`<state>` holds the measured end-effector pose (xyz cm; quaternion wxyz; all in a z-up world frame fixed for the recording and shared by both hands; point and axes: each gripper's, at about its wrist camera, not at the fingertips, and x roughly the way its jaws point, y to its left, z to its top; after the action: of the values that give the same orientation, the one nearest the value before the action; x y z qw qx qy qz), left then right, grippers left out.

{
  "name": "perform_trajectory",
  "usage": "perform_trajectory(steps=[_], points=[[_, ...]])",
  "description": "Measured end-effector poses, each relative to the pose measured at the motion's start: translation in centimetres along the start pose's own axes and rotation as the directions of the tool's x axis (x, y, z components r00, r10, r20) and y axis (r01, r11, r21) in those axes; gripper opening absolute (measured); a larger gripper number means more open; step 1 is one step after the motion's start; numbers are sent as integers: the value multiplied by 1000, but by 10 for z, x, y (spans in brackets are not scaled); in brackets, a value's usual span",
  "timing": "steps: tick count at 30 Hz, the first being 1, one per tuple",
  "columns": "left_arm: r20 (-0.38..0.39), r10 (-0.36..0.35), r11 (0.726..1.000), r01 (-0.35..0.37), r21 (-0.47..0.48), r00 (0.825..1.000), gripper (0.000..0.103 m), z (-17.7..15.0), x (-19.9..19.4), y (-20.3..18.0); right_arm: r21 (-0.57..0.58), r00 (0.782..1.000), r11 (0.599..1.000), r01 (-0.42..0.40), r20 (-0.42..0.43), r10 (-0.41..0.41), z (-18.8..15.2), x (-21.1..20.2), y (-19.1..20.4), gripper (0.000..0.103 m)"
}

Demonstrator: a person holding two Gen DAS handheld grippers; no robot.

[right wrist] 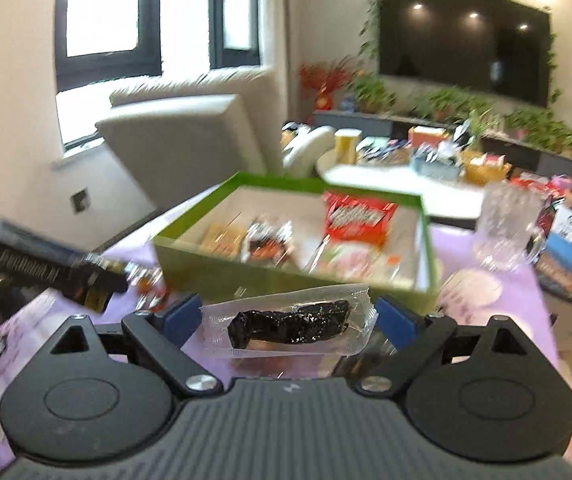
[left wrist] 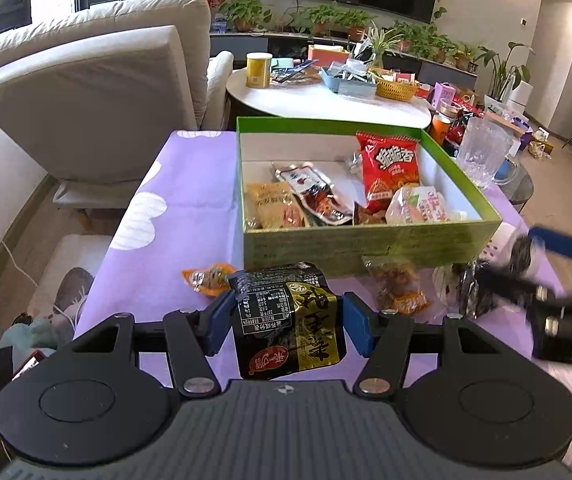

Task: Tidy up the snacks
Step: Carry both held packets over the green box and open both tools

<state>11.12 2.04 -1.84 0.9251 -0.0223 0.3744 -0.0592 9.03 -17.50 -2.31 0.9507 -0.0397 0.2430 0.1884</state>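
Purple cloth covers the desk [left wrist: 190,216], with the green box [left wrist: 365,236] of snacks at its far side. My left gripper [left wrist: 286,320] has its fingers clamped on the black-and-gold packet [left wrist: 286,320], held just above the cloth near the box's front wall. My right gripper [right wrist: 287,326] pinches the clear pouch [right wrist: 286,328] of dark dried fruit by its ends. Both look light, crinkly and slippery; I'd judge the sealed edges the safest hold, since the pouch's middle squashes.
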Motion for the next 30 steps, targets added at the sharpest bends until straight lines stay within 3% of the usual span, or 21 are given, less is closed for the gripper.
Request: perform_trajectory(steps=[7, 14, 25, 30], points=[[52, -19, 1000, 18, 14, 998, 55, 28, 8, -11, 45, 994, 997, 66, 86, -69, 32, 16, -16, 62], [89, -29, 1000, 28, 12, 996, 55, 56, 32, -11, 82, 994, 994, 66, 80, -73, 49, 48, -26, 62], [63, -9, 1000, 9, 14, 998, 55, 83, 80, -8, 110, 992, 988, 105, 57, -111, 58, 84, -38, 62], [15, 3, 999, -4, 51, 1000, 57, 88, 102, -14, 133, 989, 982, 135, 42, -142, 55, 97, -43, 62]])
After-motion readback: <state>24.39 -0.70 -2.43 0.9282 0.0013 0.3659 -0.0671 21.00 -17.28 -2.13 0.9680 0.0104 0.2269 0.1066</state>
